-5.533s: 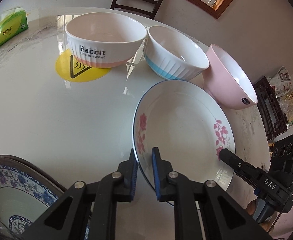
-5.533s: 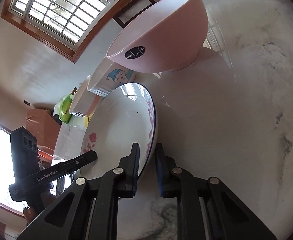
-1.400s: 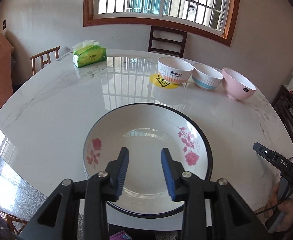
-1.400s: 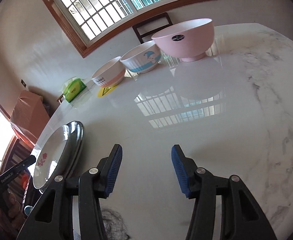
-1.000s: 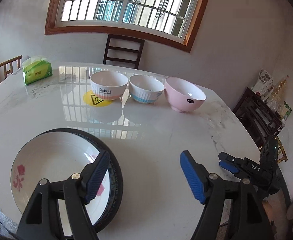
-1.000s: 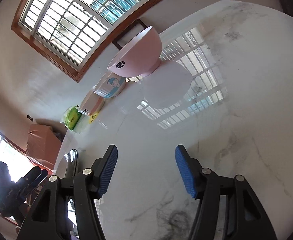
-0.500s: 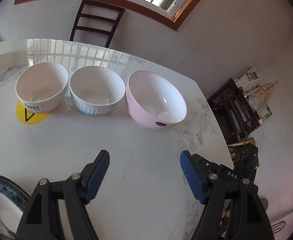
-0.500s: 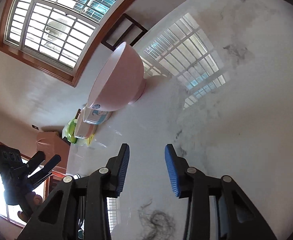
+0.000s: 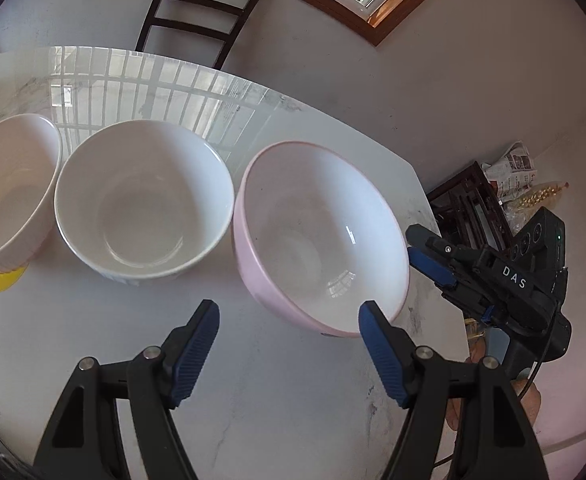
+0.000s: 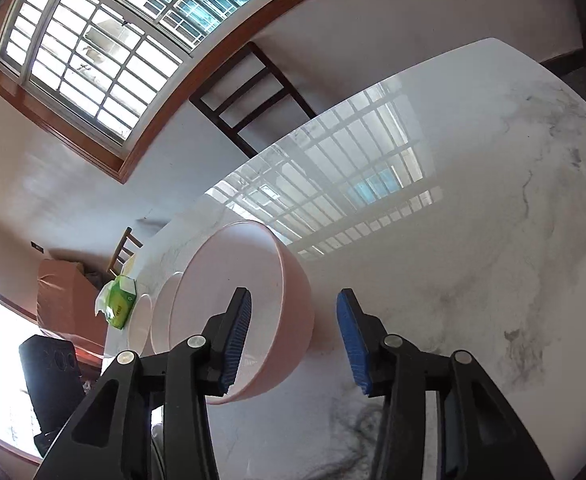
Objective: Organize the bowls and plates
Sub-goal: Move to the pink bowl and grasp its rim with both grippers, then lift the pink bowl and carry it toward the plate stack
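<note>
Right gripper [image 10: 293,344] nearest, jaws parted and just reopening, straddling pink bowl's [image 9: 321,236] rim at tabletop's [image 9: 293,400] right edge; left gripper [image 9: 289,344] open, empty, just short.

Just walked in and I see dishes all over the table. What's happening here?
A person with handheld tongs in each hand is sorting bowls on the marble table. Three bowls stand in a row; both tongs are closing in on the pink bowl at the end. The left tongs hang open in front of it. The right tongs have just been opening, one finger inside the rim, not gripping yet.
</note>
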Motion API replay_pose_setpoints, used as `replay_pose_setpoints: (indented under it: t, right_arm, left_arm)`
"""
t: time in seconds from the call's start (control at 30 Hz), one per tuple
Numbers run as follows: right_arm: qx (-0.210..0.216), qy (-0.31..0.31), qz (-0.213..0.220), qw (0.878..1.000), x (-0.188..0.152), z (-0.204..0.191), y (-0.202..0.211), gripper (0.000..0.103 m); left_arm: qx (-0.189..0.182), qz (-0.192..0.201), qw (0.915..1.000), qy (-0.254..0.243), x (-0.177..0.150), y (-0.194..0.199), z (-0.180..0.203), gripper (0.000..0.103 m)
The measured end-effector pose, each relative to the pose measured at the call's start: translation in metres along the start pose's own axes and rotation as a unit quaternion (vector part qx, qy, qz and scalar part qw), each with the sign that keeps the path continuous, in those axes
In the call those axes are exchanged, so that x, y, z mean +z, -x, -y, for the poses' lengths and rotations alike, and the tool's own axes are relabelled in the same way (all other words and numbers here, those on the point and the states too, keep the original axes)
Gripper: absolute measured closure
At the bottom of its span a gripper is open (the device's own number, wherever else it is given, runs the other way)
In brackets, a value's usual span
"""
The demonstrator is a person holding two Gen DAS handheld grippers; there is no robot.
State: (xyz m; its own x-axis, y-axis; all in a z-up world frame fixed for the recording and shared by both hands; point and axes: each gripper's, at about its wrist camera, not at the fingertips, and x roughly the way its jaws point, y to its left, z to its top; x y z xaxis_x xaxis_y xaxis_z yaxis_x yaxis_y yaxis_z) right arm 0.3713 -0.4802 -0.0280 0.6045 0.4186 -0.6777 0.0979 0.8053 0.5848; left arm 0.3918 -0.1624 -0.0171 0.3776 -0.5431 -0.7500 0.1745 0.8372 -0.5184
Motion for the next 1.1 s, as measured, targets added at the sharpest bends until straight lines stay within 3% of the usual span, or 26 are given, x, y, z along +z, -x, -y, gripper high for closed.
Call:
replay_pose_setpoints:
  t: [0.17, 0.23, 0.3, 0.33, 0.43, 0.57, 0.77, 1.1]
  right_arm:
    - [-0.034, 0.009, -0.035, 0.999, 0.009, -0.003, -0.033, 0.063]
    - [-0.038, 0.012, -0.043, 0.998, 0.008, -0.002, -0.041, 0.076]
    - [-0.036, 0.016, -0.054, 0.998, 0.007, -0.003, -0.047, 0.086]
    - [-0.043, 0.017, -0.055, 0.997, 0.004, -0.004, -0.049, 0.087]
    - [-0.050, 0.019, -0.053, 0.997, 0.001, -0.002, -0.044, 0.089]
    - [-0.039, -0.002, -0.065, 0.997, -0.008, 0.002, -0.031, 0.087]
    - [-0.019, -0.010, -0.093, 0.995, -0.048, -0.001, -0.003, 0.085]
    - [-0.003, 0.028, -0.158, 0.987, -0.164, -0.038, 0.043, 0.084]
  left_arm:
    - [-0.012, -0.015, 0.9997, 0.014, 0.004, -0.023, 0.004, 0.033]
    - [-0.008, -0.025, 0.9996, 0.010, 0.004, -0.033, 0.006, 0.047]
    - [0.006, -0.013, 0.9999, 0.009, 0.004, -0.036, 0.008, 0.054]
    - [0.018, -0.007, 0.9998, 0.010, 0.005, -0.038, 0.010, 0.063]
    - [0.032, -0.015, 0.9994, 0.002, 0.003, -0.040, 0.009, 0.074]
    - [0.032, -0.023, 0.9992, 0.007, -0.013, -0.030, 0.010, 0.074]
    - [0.032, -0.043, 0.9986, 0.006, -0.057, 0.010, 0.010, 0.074]
    - [0.061, -0.045, 0.9971, -0.004, -0.148, 0.089, -0.003, 0.074]
